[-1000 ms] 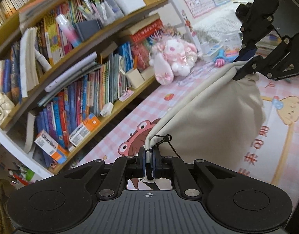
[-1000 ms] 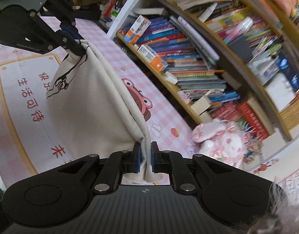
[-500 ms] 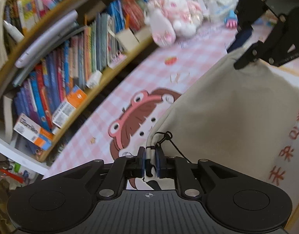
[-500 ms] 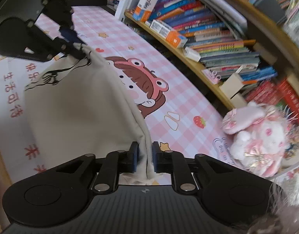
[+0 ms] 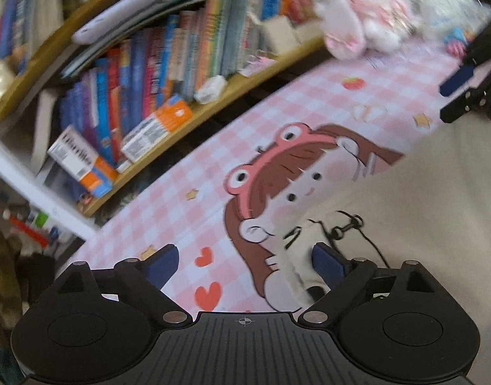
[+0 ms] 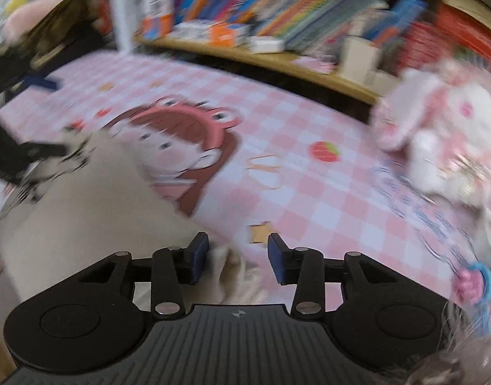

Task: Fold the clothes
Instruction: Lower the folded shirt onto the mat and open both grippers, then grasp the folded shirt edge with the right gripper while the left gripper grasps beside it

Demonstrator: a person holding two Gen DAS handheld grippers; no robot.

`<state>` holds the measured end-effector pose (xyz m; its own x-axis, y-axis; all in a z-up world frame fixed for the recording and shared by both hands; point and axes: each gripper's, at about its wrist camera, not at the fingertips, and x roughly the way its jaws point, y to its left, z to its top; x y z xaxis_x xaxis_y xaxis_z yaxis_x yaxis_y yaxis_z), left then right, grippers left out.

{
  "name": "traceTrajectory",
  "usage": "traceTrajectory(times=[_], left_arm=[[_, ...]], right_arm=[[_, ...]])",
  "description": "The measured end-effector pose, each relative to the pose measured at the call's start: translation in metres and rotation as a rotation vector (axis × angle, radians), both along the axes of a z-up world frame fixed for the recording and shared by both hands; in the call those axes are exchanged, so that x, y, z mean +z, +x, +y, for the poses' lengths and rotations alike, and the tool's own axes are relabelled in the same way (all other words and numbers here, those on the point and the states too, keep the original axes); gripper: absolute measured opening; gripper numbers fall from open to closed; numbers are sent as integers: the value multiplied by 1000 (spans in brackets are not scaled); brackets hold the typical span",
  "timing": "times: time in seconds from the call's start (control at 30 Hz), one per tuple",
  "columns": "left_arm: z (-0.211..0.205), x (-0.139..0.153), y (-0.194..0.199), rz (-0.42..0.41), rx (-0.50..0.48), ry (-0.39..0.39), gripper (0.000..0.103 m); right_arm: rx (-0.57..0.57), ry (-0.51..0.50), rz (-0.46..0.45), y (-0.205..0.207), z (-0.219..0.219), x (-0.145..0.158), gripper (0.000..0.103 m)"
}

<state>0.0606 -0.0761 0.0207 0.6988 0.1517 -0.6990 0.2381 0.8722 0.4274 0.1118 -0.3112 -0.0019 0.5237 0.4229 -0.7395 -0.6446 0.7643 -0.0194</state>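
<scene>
My jaws on both the left gripper (image 5: 243, 264) and right gripper (image 6: 238, 258) gape wide, holding nothing. The cream garment (image 5: 421, 199) lies on the pink checked table (image 5: 187, 179) under them. Box labels on the shelf (image 5: 168, 147) are too blurred to read.

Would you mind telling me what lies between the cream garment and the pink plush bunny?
Only bare checked tablecloth with printed motifs separates the cream garment from the plush bunny, as the right wrist view shows.

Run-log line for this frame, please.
left hand-held gripper: open | right hand-held gripper: open | beige garment: released on tablecloth
</scene>
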Motion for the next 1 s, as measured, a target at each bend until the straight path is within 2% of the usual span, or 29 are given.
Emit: traceTrajectory(times=[0.07,0.13,0.2,0.23,0.3,0.33,0.37,0.43,0.5,0.53,0.57,0.63,0.73,0.8,0.83,0.87,0.93,1.0], left_arm=[[11,10,-3,-23,42,-50,92],[26,22,-7,-55,121,-137,92],[45,30,-14,-77,206,-301,90],[53,29,-17,-61,228,-402,88],[64,24,-22,-17,254,-587,67],[64,17,-23,7,266,-636,54],[61,10,-23,34,276,-650,45],[54,-4,-20,82,287,-673,40],[49,-13,-16,113,296,-714,19],[46,-9,-16,109,304,-719,9],[42,2,-18,82,300,-717,6],[41,27,-29,4,273,-794,6],[65,8,-19,39,359,-882,6],[80,-5,-11,65,417,-939,7],[85,-18,-5,95,443,-943,10],[85,-22,-1,95,443,-934,14],[85,-26,3,81,442,-928,15],[85,-22,3,70,457,-924,28]], right_arm=[[-74,22,-4,4,-10,2,35],[-126,42,-3,6,-20,6,34],[-143,82,4,4,-30,11,34],[-146,113,19,2,-35,14,34],[-162,183,72,-5,-45,18,34],[-169,218,99,-8,-50,20,35],[-177,254,139,-11,-53,21,35],[-203,301,204,-14,-56,17,35],[-231,322,249,-13,-57,10,35],[-245,332,271,-13,-57,7,28],[-259,343,294,-13,-58,4,18],[-287,364,339,-13,-58,-2,17],[-329,395,406,-13,-60,-11,16],[-330,412,415,-12,-62,-15,16],[-331,421,420,-11,-63,-16,16],[-330,424,422,-10,-63,-17,16],[-327,420,419,-9,-62,-18,16],[-325,409,412,-9,-61,-17,16]])
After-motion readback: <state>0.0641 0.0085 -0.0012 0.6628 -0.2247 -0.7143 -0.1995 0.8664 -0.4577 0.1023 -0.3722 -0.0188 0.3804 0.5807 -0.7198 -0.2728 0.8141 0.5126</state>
